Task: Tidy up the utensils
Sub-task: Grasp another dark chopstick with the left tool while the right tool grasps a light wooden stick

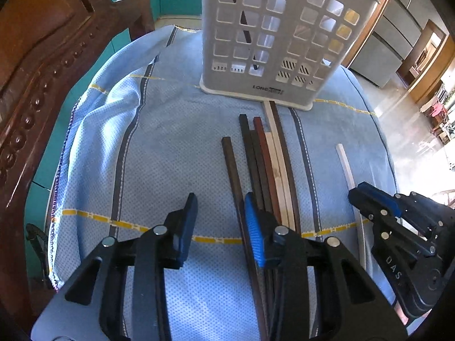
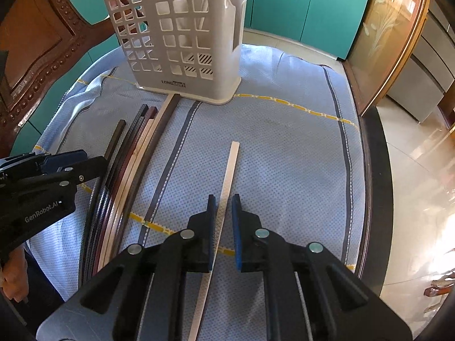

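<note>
A white perforated utensil basket (image 1: 273, 34) (image 2: 182, 37) stands upright at the far end of a blue cloth; a dark chopstick leans inside it. Several dark, red-brown and pale chopsticks (image 1: 267, 164) (image 2: 133, 156) lie side by side in front of it. One dark chopstick (image 1: 231, 167) lies slightly apart on their left. My left gripper (image 1: 220, 221) is open; its right finger sits over the bundle. A single white chopstick (image 2: 229, 179) (image 1: 345, 164) lies apart on the right. My right gripper (image 2: 223, 227) is open, its fingers on either side of this chopstick.
A light blue cloth (image 1: 170, 147) (image 2: 284, 147) with yellow and dark stripes covers a round table. A carved wooden chair (image 1: 42, 71) stands at the left. Teal cabinets (image 2: 307, 5) are behind, a tiled floor (image 2: 421, 170) at the right.
</note>
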Action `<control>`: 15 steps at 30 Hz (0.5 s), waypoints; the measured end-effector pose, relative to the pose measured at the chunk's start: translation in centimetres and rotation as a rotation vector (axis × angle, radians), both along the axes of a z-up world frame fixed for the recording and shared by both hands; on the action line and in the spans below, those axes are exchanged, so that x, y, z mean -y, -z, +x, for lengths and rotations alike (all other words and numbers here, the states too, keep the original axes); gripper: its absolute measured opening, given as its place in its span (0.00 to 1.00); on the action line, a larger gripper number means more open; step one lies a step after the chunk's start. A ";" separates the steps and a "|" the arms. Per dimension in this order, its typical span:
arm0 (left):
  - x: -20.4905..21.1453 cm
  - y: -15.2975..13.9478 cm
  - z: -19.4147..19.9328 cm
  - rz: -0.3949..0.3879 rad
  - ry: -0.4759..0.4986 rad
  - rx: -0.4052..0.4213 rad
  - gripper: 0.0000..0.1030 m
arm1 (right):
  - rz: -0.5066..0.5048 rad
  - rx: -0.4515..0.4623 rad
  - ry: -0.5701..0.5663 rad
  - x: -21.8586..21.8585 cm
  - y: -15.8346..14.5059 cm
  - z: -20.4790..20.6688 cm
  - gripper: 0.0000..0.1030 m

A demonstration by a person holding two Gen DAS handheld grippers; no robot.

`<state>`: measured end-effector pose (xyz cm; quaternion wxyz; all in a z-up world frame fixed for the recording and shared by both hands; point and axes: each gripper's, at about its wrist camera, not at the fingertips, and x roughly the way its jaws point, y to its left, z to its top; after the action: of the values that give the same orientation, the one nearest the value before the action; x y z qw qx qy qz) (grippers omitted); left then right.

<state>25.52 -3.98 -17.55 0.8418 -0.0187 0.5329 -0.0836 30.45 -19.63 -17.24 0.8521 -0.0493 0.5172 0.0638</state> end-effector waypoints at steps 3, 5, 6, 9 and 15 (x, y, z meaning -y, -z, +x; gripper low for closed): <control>0.3 0.1 0.3 0.009 0.003 0.003 0.35 | -0.023 0.020 -0.006 -0.4 0.4 0.2 0.14; 1.2 0.2 0.7 0.060 0.003 0.022 0.35 | -0.021 0.031 -0.001 -0.6 0.4 0.5 0.14; 1.6 0.3 1.2 0.079 0.003 0.026 0.33 | -0.013 0.030 0.001 -0.7 0.4 0.6 0.13; 2.2 0.1 1.3 0.072 0.004 0.026 0.09 | 0.024 0.025 -0.006 -0.8 0.4 0.8 0.07; 1.0 -2.7 0.5 0.002 -0.020 0.134 0.07 | 0.108 0.139 -0.012 0.5 -2.9 -0.4 0.06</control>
<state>26.05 -5.02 -14.88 0.8763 -0.0175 0.4753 -0.0758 30.06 -20.12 -14.38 0.8870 -0.0108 0.4522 0.0931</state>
